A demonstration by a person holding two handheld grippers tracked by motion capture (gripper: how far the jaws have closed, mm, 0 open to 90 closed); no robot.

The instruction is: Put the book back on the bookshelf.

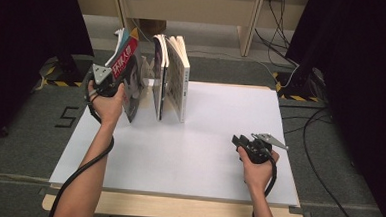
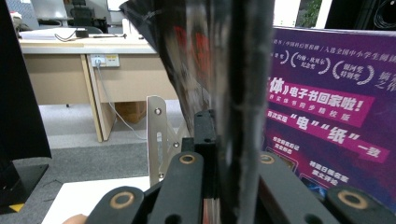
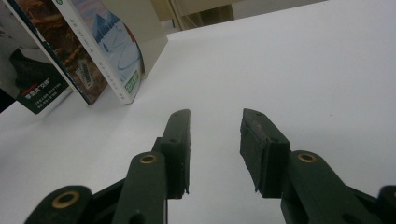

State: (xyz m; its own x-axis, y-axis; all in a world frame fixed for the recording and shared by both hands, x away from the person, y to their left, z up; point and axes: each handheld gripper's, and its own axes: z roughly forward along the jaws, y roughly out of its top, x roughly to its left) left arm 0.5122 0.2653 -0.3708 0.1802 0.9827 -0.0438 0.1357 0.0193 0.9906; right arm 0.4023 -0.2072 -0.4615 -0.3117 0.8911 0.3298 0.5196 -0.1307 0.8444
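Smooth white table; left tool clamps glossy book; right tool gapes.

Even overhead light, white table bright with soft shadows; room sides black. Left gripper view: near book smeared, out of focus. Right gripper view sharp, slight glare on table's far edge.

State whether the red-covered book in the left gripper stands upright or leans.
Leaning. The red-covered book tilts leftward at its top, away from the two upright books beside it, with the left gripper shut on it.
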